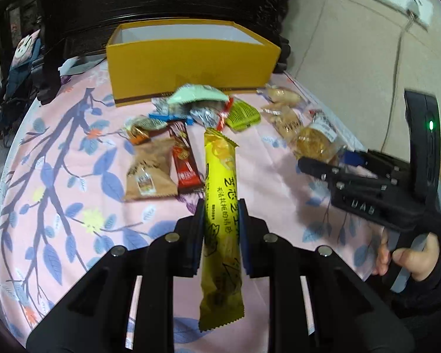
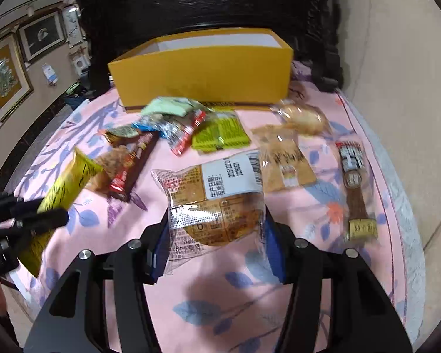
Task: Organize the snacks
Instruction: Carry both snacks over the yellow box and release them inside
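Observation:
My left gripper point(image 1: 221, 229) is shut on a long yellow snack bar point(image 1: 220, 182) and holds it above the pink floral cloth; the bar also shows in the right wrist view point(image 2: 64, 182). My right gripper point(image 2: 216, 235) is shut on a clear-wrapped round pastry point(image 2: 217, 200), which also shows in the left wrist view point(image 1: 314, 144). An open yellow box point(image 1: 191, 61) stands at the back of the table; it also shows in the right wrist view point(image 2: 203, 73). Several snack packets lie between the grippers and the box.
A brown packet point(image 1: 148, 173) and a red bar point(image 1: 185, 161) lie left of the yellow bar. A green packet point(image 2: 220, 133), pale pastries point(image 2: 302, 116) and a brown stick snack point(image 2: 355, 188) lie on the cloth. A dark carved cabinet point(image 2: 205, 0) stands behind the box. A wall is on the right.

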The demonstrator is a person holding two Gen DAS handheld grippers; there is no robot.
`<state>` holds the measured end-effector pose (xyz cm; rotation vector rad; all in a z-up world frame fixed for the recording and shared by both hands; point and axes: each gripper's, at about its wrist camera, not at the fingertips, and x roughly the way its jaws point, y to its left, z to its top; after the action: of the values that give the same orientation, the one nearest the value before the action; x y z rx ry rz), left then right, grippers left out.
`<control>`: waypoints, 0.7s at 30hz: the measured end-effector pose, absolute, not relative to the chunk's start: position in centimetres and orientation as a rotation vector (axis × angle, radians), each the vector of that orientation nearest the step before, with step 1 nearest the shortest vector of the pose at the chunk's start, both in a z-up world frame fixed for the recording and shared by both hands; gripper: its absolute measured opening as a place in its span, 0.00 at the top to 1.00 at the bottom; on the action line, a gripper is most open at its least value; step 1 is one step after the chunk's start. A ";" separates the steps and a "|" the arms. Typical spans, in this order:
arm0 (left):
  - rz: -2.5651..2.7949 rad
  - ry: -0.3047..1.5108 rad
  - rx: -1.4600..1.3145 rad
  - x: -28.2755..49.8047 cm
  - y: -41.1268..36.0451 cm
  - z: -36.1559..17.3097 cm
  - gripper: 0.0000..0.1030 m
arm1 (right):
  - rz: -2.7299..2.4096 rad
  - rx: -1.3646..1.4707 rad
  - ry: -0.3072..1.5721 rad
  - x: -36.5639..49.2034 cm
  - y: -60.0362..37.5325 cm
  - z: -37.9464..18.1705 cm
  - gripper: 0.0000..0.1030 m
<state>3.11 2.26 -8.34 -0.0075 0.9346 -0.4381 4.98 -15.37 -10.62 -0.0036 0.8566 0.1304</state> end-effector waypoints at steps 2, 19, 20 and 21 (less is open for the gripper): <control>-0.420 0.922 -0.026 4.4 2.6 -6.8 0.80 | 0.148 -0.016 0.837 6.2 -14.9 -9.2 0.45; -0.246 0.778 -0.016 25.3 -0.4 1.7 0.80 | 0.103 0.026 0.779 26.9 -17.1 -0.5 0.45; -0.244 0.782 -0.017 26.2 -0.3 1.5 0.80 | 0.101 0.029 0.783 27.5 -17.1 -0.4 0.45; -0.240 0.784 -0.017 27.2 -0.1 1.3 0.80 | 0.103 0.036 0.790 28.4 -17.1 -0.6 0.45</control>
<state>27.19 -0.13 1.35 -0.0174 0.7844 -0.2401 28.37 -17.12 -0.62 0.0356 0.7895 0.1030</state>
